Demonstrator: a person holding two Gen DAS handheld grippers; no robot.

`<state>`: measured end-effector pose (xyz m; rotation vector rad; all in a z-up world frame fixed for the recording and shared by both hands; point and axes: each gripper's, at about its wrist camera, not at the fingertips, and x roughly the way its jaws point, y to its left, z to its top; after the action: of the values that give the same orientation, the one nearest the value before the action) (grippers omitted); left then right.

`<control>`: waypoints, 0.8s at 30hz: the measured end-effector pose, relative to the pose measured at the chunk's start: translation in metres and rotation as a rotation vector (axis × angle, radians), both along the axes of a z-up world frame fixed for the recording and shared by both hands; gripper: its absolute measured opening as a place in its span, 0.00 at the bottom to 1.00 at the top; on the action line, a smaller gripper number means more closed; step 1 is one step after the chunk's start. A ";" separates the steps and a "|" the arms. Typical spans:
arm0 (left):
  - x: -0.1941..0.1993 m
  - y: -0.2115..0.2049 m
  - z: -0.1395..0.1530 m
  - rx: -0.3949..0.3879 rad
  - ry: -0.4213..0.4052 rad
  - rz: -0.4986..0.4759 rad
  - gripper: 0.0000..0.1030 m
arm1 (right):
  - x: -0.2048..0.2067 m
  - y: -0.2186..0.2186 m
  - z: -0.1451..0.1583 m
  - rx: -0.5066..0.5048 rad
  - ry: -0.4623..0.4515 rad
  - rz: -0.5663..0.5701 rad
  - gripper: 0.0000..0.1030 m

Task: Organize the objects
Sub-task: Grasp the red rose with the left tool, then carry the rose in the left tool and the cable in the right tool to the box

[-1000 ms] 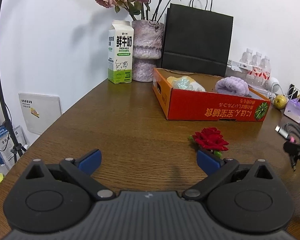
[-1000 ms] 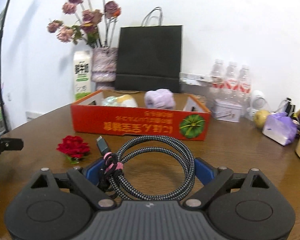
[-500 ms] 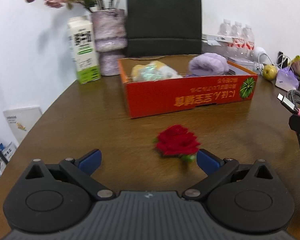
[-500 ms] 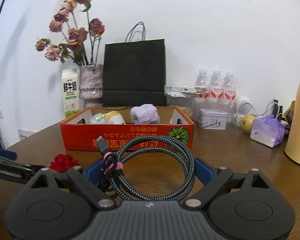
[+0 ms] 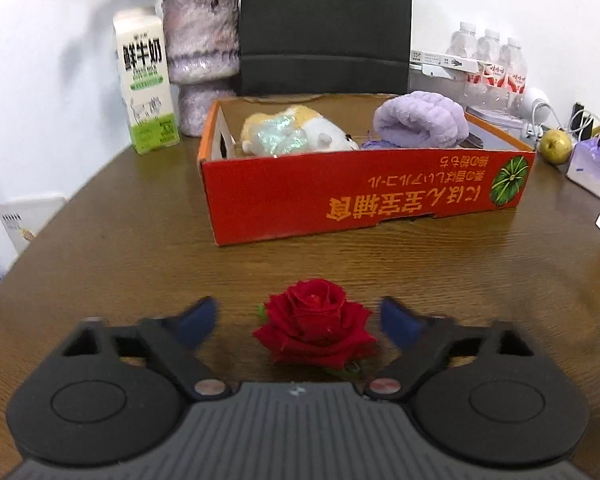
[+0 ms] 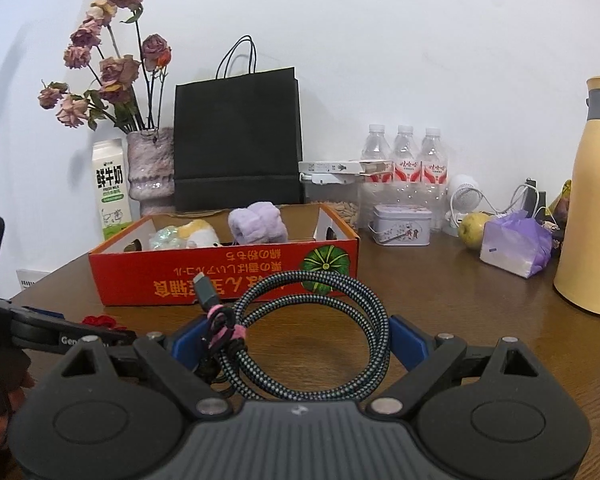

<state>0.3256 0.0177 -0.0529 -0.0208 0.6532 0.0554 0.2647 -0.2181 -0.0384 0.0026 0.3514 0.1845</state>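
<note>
A red rose head (image 5: pixel 316 324) lies on the wooden table between the open fingers of my left gripper (image 5: pixel 296 320), not touched by either blue pad. My right gripper (image 6: pixel 296 340) is shut on a coiled braided cable (image 6: pixel 312 332) with a pink tie and holds it above the table. An open red cardboard box (image 5: pixel 364 196) stands behind the rose and holds a plush toy (image 5: pixel 296 132) and a rolled purple cloth (image 5: pixel 420 120). The box also shows in the right wrist view (image 6: pixel 224 272), with the rose (image 6: pixel 100 321) at the left, partly hidden by the left gripper.
A milk carton (image 5: pixel 146 80), a vase of dried flowers (image 5: pixel 200 56) and a black paper bag (image 5: pixel 324 28) stand behind the box. Water bottles (image 6: pixel 404 160), a tin (image 6: pixel 402 225), a pear (image 6: pixel 474 230), a purple packet (image 6: pixel 514 246) and a yellow flask (image 6: pixel 592 228) stand on the right.
My left gripper has moved forward and turned right, so the rose now lies between its fingers. My right gripper has risen with the cable.
</note>
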 end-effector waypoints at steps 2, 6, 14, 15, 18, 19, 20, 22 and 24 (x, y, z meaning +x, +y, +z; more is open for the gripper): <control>-0.001 0.003 -0.001 -0.033 0.009 -0.003 0.48 | 0.000 0.001 -0.001 -0.005 -0.002 0.000 0.90; -0.011 0.005 0.006 -0.045 -0.034 0.001 0.38 | -0.001 0.001 0.000 -0.004 -0.010 0.001 0.90; -0.048 -0.001 0.028 -0.026 -0.162 0.034 0.38 | -0.005 0.002 0.002 -0.006 -0.029 0.009 0.90; -0.052 -0.004 0.029 -0.024 -0.172 0.034 0.38 | -0.006 0.002 0.002 -0.006 -0.032 0.010 0.90; -0.065 -0.011 0.033 -0.022 -0.203 0.033 0.38 | -0.008 0.003 0.003 -0.006 -0.042 0.014 0.90; -0.069 -0.014 0.035 -0.021 -0.215 0.035 0.38 | -0.008 0.003 0.003 -0.006 -0.045 0.014 0.90; -0.072 -0.015 0.036 -0.021 -0.226 0.037 0.38 | -0.009 0.003 0.004 -0.005 -0.048 0.015 0.90; -0.078 -0.019 0.039 -0.026 -0.241 0.042 0.38 | -0.009 0.003 0.004 -0.001 -0.051 0.018 0.90; -0.081 -0.021 0.041 -0.031 -0.249 0.045 0.38 | -0.009 0.002 0.006 0.005 -0.053 0.021 0.90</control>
<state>0.2442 -0.0037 -0.0119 -0.0710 0.4042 0.0851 0.2555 -0.2156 -0.0322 -0.0014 0.2977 0.2058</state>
